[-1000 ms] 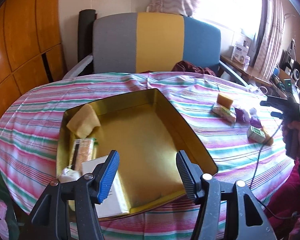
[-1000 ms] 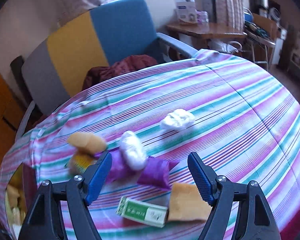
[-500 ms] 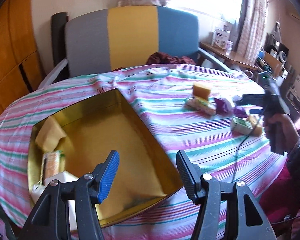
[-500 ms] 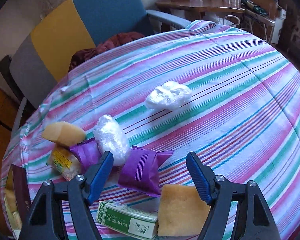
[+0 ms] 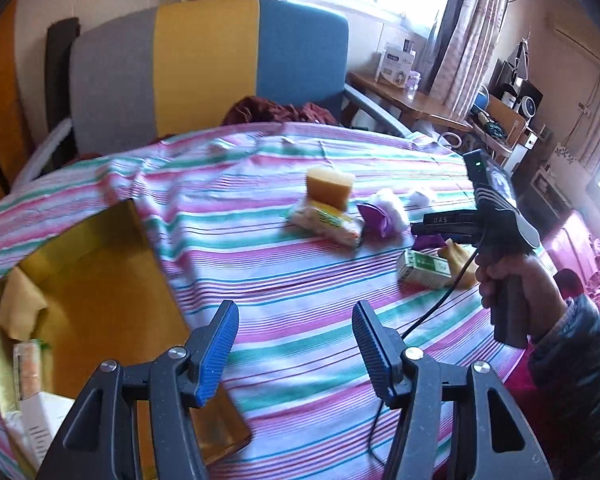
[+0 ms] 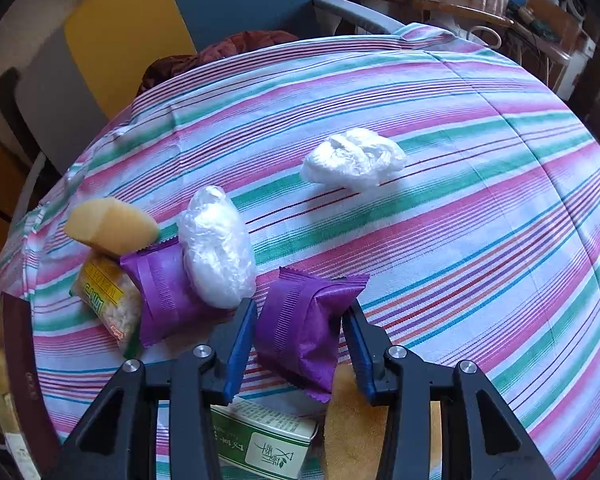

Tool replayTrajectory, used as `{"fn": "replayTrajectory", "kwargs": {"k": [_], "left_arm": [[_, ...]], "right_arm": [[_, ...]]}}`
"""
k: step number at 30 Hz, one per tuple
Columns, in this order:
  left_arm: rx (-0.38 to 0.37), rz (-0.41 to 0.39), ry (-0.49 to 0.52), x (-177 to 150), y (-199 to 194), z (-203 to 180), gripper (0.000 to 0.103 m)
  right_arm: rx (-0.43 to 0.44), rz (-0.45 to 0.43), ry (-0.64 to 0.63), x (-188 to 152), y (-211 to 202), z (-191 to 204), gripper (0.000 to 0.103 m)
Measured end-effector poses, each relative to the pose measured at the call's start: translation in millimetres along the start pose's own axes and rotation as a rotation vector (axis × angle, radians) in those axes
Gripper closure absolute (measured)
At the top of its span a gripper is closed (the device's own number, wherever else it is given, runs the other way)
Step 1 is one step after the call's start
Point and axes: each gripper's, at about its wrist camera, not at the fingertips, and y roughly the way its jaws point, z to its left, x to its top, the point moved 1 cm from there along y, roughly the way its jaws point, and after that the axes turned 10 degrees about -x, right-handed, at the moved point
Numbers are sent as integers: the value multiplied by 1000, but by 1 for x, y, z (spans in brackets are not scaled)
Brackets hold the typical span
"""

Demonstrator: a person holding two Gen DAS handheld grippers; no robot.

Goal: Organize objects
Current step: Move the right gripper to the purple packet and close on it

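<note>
My right gripper (image 6: 302, 336) has closed in on a purple snack packet (image 6: 304, 328); both blue pads touch its sides on the striped tablecloth. A second purple packet (image 6: 164, 284), two white plastic-wrapped bundles (image 6: 216, 248) (image 6: 354, 158), a yellow sponge (image 6: 108, 226), a yellow noodle packet (image 6: 104, 300), a green-and-white box (image 6: 264, 440) and a tan sponge (image 6: 352, 420) lie around it. My left gripper (image 5: 296, 344) is open and empty above the cloth, right of the gold tin box (image 5: 100, 280). The right gripper also shows in the left wrist view (image 5: 440, 226).
The gold tin holds a yellow cloth (image 5: 18, 304), a snack bar (image 5: 28, 368) and a white box (image 5: 40, 424). A grey, yellow and blue chair (image 5: 208, 68) stands behind the table. A wooden side table (image 5: 412, 100) with clutter is at the far right.
My right gripper moved forward and down and narrowed its jaws onto the purple packet. My left gripper swung right, away from the tin and toward the pile of objects.
</note>
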Motion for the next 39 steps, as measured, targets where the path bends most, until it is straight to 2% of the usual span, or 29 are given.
{"fn": "replayTrajectory", "kwargs": {"k": [10, 13, 22, 30, 35, 39], "left_arm": [[-23, 119, -78, 16, 68, -2, 43], [-29, 128, -79, 24, 82, -8, 50], [-44, 131, -35, 61, 118, -33, 53], [-85, 147, 139, 102, 166, -87, 53], [-90, 178, 200, 117, 202, -109, 52], [-32, 253, 234, 121, 241, -114, 52]], "right_arm": [[39, -122, 203, 16, -33, -44, 59], [47, -152, 257, 18, -41, -57, 59], [92, -181, 282, 19, -54, -62, 59], [106, -221, 317, 20, -66, -70, 59], [125, -213, 355, 20, -66, -79, 59], [145, -212, 358, 20, -67, -79, 59]]}}
